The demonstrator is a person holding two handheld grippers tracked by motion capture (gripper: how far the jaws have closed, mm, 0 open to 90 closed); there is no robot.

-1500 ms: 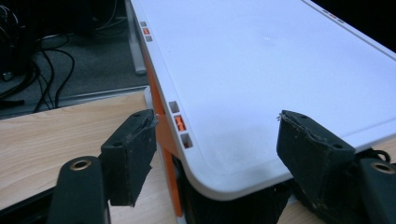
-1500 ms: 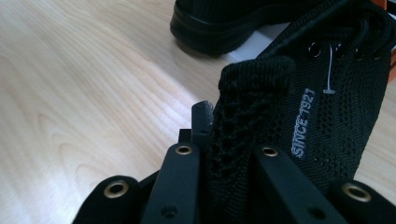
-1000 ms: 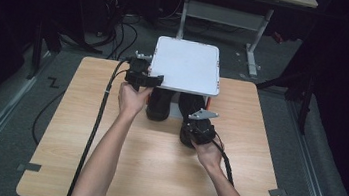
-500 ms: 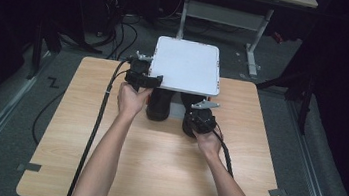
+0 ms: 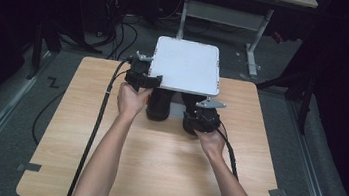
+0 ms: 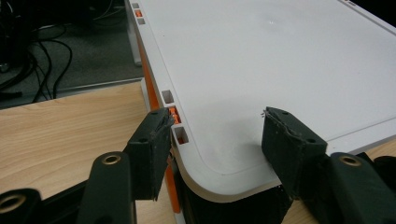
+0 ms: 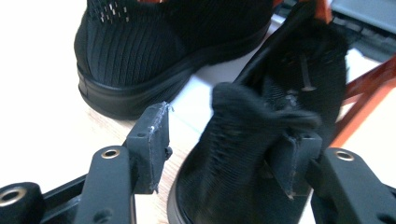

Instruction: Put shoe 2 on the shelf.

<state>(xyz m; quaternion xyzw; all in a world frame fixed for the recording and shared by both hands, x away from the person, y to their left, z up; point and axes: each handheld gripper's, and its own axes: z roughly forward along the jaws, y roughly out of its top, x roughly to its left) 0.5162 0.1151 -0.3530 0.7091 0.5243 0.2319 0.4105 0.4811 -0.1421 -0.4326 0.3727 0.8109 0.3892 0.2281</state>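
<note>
Shoes — two black knit ones — are sitting on the wooden table (image 5: 153,176), heels toward the person and toes tucked under the raised white lid (image 5: 186,71) of a shoebox, so each long axis is running from the person toward the box. Left shoe (image 5: 158,107) is lying beside the left hand; right shoe (image 7: 261,140) is sitting between the right gripper (image 5: 201,119) jaws, collar up. Those jaws have just been opening and are now standing wide; the shoe's soft collar is brushing the right-hand jaw but is not being pinched, so it looks let go. Left gripper (image 6: 215,140) is straddling the near corner of the lid, one jaw at the orange edge slots, the other over the white top, partly spread and closing slowly; a firm grip cannot be told. Doing it well probably means holding the lid steady and high while the right gripper is backing straight off the heel without dragging the knit, leaving both shoes parallel.
</note>
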